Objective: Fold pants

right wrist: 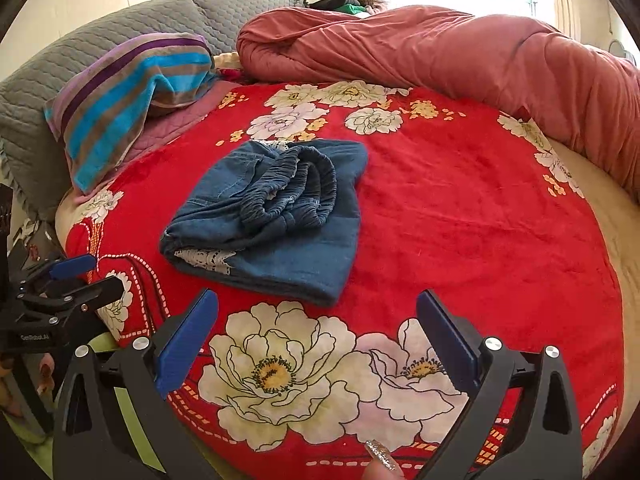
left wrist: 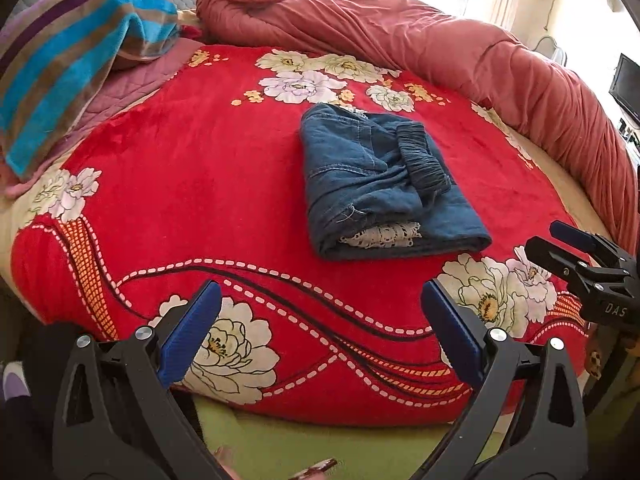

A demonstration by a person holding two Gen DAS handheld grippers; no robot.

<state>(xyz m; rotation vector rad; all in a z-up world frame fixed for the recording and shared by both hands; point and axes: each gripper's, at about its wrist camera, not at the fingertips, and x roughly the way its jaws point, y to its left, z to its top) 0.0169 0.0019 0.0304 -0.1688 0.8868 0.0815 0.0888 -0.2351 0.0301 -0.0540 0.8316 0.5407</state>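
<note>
The blue denim pants (left wrist: 380, 184) lie folded into a compact bundle in the middle of the red floral blanket (left wrist: 192, 184), elastic waistband on top and white lace trim showing at the near edge. My left gripper (left wrist: 320, 296) hovers open in front of them, nothing between its blue pads. The right gripper (left wrist: 548, 240) shows at the right edge, apart from the cloth. In the right wrist view the pants (right wrist: 272, 216) sit just beyond my open right gripper (right wrist: 316, 304), and the left gripper (right wrist: 96, 276) hangs at the left, clear of the bundle.
A striped towel (left wrist: 76, 60) lies over a pillow at the back left. A rolled pink-red duvet (left wrist: 400, 36) runs along the back and right of the bed. A grey quilted headboard (right wrist: 120, 24) stands behind. A green sheet (left wrist: 320, 440) shows at the near edge.
</note>
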